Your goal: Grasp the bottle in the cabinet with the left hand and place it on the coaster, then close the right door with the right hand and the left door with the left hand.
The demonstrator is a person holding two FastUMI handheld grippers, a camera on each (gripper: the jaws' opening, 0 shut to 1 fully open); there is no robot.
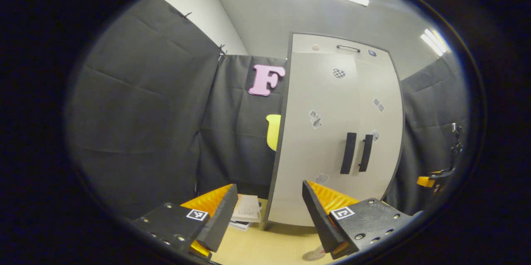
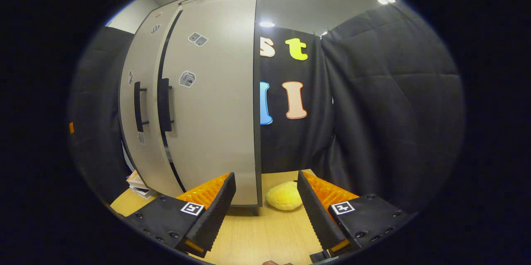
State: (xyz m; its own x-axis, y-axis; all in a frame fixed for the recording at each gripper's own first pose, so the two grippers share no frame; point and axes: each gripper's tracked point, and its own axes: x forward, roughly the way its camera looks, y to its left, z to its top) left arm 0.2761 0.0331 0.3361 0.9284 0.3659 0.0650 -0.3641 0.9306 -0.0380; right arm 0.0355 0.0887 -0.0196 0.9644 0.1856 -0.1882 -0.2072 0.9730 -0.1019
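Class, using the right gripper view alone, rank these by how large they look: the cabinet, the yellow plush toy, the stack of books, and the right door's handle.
1. Cabinet, by far.
2. Yellow plush toy.
3 and 4. Right door's handle and stack of books: too alike to rank, as the books are partly hidden behind the cabinet.

The light wooden tabletop [image 2: 265,232] carries the pale two-door cabinet [image 2: 207,103], which stands upright on it with both doors shut and a thin shadowed gap showing under its base. In the right gripper view a soft yellow rounded thing [image 2: 284,195] lies on the tabletop just beside the cabinet's right front corner. A small stack of books or papers [image 1: 247,212] lies flat on the tabletop by the cabinet's left lower corner, close against its side.
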